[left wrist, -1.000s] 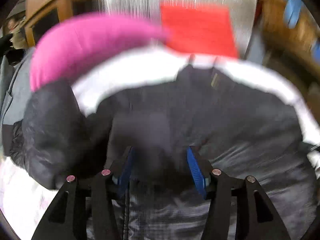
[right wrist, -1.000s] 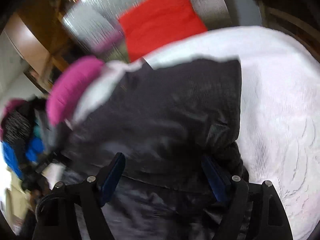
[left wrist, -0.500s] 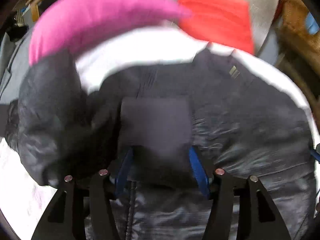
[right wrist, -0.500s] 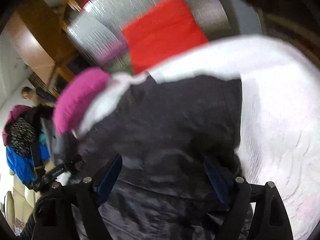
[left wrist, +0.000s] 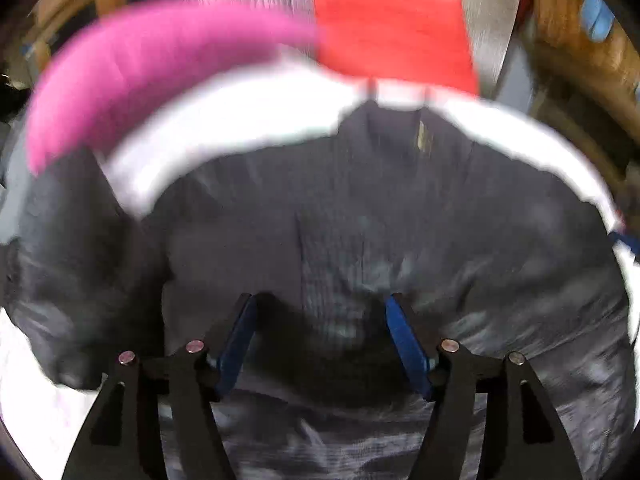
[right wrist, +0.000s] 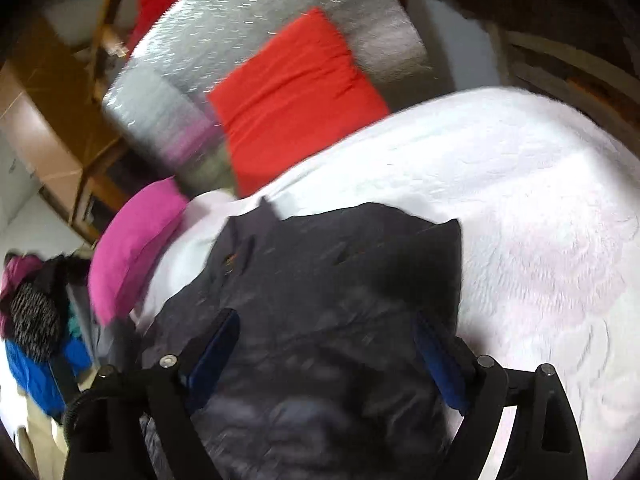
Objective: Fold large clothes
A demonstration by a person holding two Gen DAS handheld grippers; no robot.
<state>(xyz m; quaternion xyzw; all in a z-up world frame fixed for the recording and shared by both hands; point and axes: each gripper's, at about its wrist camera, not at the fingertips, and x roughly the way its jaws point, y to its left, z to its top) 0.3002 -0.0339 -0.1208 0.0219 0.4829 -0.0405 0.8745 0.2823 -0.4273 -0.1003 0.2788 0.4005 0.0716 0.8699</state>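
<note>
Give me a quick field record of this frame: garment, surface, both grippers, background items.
garment: dark jacket, spread out on the bed
surface: white bedspread
left gripper: jaws opening, over the jacket, pads not pressing on it
right gripper: jaws opening, jacket fabric between them, not pinched
behind jacket: pink pillow, red pillow, silver headboard
image quality: motion blur in both views

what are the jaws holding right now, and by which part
Nothing: both the left gripper and right gripper are opening over the dark jacket, pads clear of it.
</note>
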